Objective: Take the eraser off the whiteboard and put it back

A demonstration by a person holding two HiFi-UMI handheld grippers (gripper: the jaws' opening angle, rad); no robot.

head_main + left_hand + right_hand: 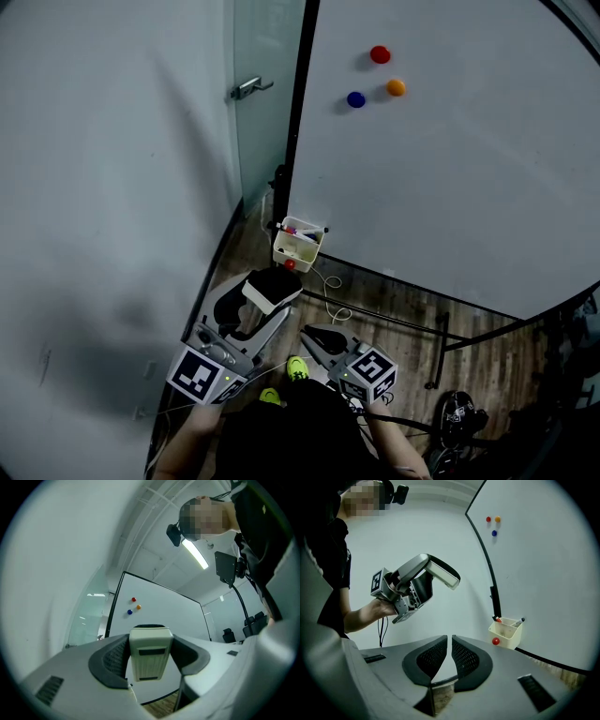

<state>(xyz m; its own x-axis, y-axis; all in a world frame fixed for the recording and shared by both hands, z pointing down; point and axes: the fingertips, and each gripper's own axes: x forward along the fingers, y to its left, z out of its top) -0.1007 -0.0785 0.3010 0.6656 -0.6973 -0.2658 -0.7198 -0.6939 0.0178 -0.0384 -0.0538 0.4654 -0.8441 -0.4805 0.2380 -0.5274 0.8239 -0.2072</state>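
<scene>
A white-backed eraser (273, 290) with a black felt edge sits between the jaws of my left gripper (261, 302), low at the left and away from the whiteboard (450, 169). The left gripper view has the eraser (150, 654) upright between the dark pads, which press on both its sides, with the whiteboard (159, 606) behind. From the right gripper view the eraser (444, 573) sticks out of the left gripper (433, 576), which a hand holds up. My right gripper (317, 337) is beside it, its jaws (449, 645) shut with nothing between them.
Red (380, 54), orange (396, 87) and blue (356, 98) magnets stick to the board's upper left. A white marker box (298, 244) hangs at the board's lower left corner. A glass door with a handle (251, 88) is to the left. The stand's legs (441, 347) cross the wooden floor.
</scene>
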